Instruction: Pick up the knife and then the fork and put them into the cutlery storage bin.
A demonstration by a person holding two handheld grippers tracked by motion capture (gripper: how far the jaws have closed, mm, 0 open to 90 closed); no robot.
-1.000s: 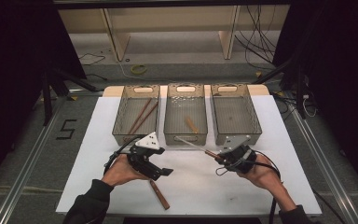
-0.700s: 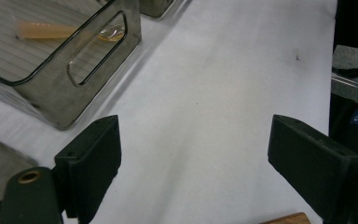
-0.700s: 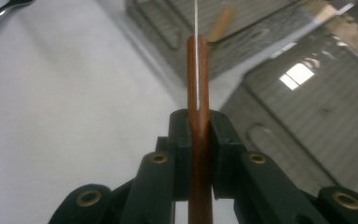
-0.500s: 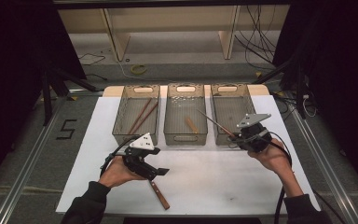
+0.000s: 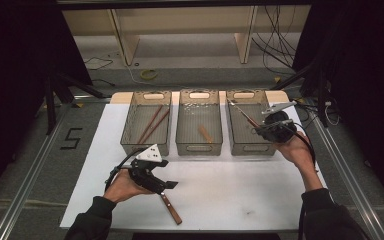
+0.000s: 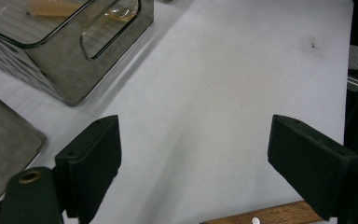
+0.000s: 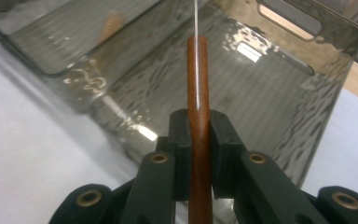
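My right gripper point(image 5: 261, 131) is shut on the brown handle of a wooden-handled knife point(image 5: 242, 113). The thin metal blade points away over the right-hand smoky plastic bin point(image 5: 252, 149). In the right gripper view the handle point(image 7: 198, 70) stands edge-on between the pads of the gripper point(image 7: 199, 126), above the bin's ribbed floor. My left gripper point(image 5: 167, 185) is open near the table's front, just above a second wooden-handled utensil point(image 5: 171, 208) lying on the white table. In the left gripper view its riveted handle point(image 6: 265, 216) shows low between the wide-apart jaws of the gripper point(image 6: 193, 168).
Three bins stand in a row at the back of the white table point(image 5: 240, 195). The left bin point(image 5: 146, 148) holds two brown chopsticks point(image 5: 151, 123). The middle bin point(image 5: 199, 148) holds a short wooden piece point(image 5: 205, 134). Cables lie on the floor beyond.
My right gripper has carried the knife from the table's middle, to the right and away, until it is over the right bin. The left gripper has drifted slightly toward the front edge, still open.
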